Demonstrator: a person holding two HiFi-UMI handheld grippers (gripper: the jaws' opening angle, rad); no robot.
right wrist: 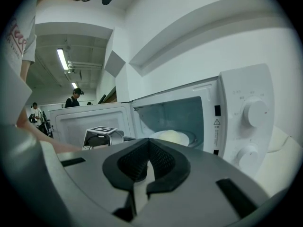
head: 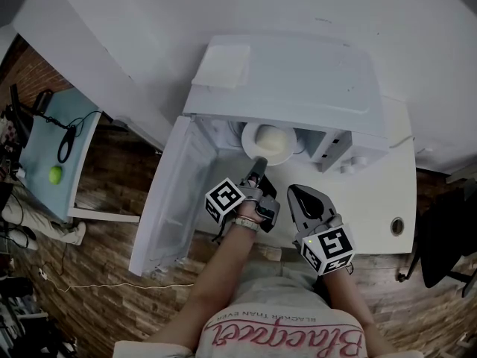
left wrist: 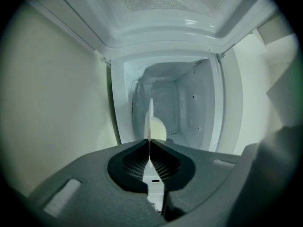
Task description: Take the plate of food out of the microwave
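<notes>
Ceramic-looking white plate (left wrist: 150, 109) sat inside the microwave (head: 298, 73) cavity near its front, straight ahead of the left gripper (left wrist: 149, 142). That gripper's jaws were nearly together, pinching the near rim edge-on. Pale mound of food (left wrist: 159, 129) lay on the plate just past the pads. My read: stiff, glazed so probably slippery, breakable. With a one-rim pinch the far side would want to droop and the food could slide. Best hold is a deep bite on the rim, plate kept level, second support under the opposite side. Right gripper (right wrist: 147, 142) hovered outside the cavity, just right of the left one, jaws together with nothing between them, so it would need to open before helping. Door (head: 175, 185) stood swung wide to the left gripper's left, off the exit path. Control panel with two knobs (right wrist: 255, 111) sat close on the right gripper's right. The cavity frame was the main thing to clear. Pale folded pad (head: 222, 67) lay on the microwave top, beyond both grippers, no obstruction. White surface (head: 395, 185) carried the microwave.
</notes>
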